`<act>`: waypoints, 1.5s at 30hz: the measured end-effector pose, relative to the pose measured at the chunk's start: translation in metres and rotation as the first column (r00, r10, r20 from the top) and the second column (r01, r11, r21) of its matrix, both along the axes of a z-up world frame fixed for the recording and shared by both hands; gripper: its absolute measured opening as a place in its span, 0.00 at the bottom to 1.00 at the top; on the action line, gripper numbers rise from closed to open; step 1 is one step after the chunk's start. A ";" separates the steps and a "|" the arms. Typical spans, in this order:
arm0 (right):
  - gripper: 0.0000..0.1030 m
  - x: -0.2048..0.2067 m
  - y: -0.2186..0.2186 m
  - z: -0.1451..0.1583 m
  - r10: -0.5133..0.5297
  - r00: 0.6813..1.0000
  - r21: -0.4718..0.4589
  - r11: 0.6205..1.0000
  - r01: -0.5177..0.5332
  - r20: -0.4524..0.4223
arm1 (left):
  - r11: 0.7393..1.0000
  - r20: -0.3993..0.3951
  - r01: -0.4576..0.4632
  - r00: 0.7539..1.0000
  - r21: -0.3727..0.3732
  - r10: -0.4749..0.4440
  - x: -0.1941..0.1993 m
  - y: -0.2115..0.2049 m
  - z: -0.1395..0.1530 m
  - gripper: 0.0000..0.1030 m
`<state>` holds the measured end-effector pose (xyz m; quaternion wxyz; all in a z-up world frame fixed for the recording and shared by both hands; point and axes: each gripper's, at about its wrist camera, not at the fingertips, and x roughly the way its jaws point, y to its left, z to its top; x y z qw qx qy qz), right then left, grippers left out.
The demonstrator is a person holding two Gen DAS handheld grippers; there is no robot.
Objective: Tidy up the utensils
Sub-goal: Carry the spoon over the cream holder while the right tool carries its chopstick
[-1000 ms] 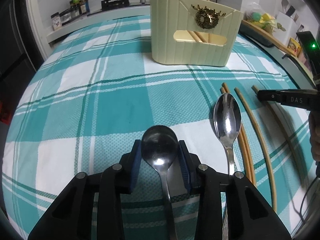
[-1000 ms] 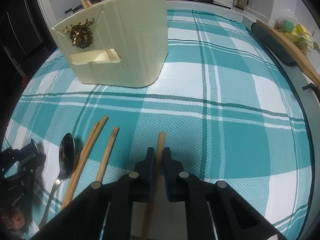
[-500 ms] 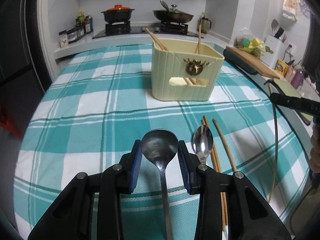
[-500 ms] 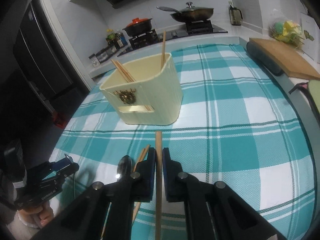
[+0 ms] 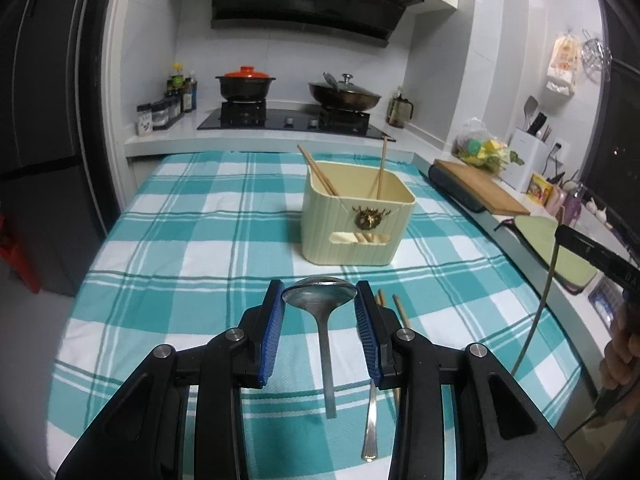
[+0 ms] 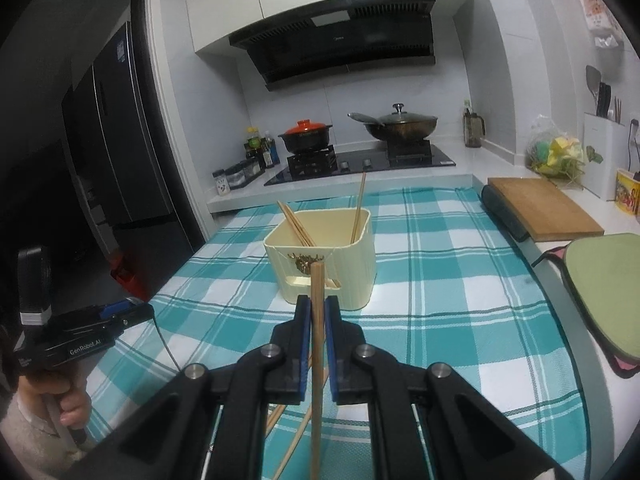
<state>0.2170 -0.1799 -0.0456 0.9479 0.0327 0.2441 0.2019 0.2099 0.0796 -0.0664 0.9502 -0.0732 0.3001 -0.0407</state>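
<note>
Your left gripper clamps a steel spoon by its bowl, the blue pads pressing each side and the handle hanging back under the fingers, raised over the near part of the teal-and-white checked tablecloth. Your right gripper is closed on a single wooden chopstick, which runs lengthwise between the pads with its blunt tip poking forward. On the cloth beneath lie a second spoon and more loose chopsticks. The left tool's side reads "GenRobot.AI". Farther on, near the middle of the tablecloth, stands the cream ribbed utensil holder with a brass antler emblem and a slot in its front; three chopsticks lean inside it, two at the left side, one at the right. Behind the far edge, a red-lidded pot and a lidded wok sit on the hob.
</note>
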 end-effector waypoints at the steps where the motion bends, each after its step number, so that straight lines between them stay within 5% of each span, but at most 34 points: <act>1: 0.07 -0.003 0.001 0.003 0.000 1.000 -0.002 1.000 0.000 0.013 | 1.000 0.005 0.002 1.000 -0.005 -0.002 0.000 0.000 0.003 0.34; 9: 0.07 -0.011 0.006 0.028 0.003 0.993 -0.011 1.000 -0.002 0.115 | 0.999 0.026 0.029 0.999 -0.027 -0.029 0.000 0.001 0.020 0.34; 18: 0.07 0.010 0.010 0.034 0.013 0.991 -0.045 0.999 -0.008 0.132 | 0.994 0.008 0.064 0.998 -0.092 -0.064 0.027 0.018 0.042 0.34; 34: 0.07 0.117 0.033 0.115 0.041 0.965 -0.049 0.998 -0.029 0.260 | 0.998 0.179 0.056 0.983 -0.038 -0.048 0.131 0.023 0.139 0.34; 40: 0.07 0.172 0.053 0.128 0.051 0.952 -0.030 0.999 -0.044 0.303 | 0.999 0.202 0.040 0.979 -0.022 -0.034 0.192 0.009 0.140 0.34; 45: 0.07 0.207 0.073 0.114 0.086 0.944 -0.037 0.996 -0.079 0.319 | 0.999 0.149 0.040 0.988 0.005 -0.040 0.238 -0.007 0.110 0.34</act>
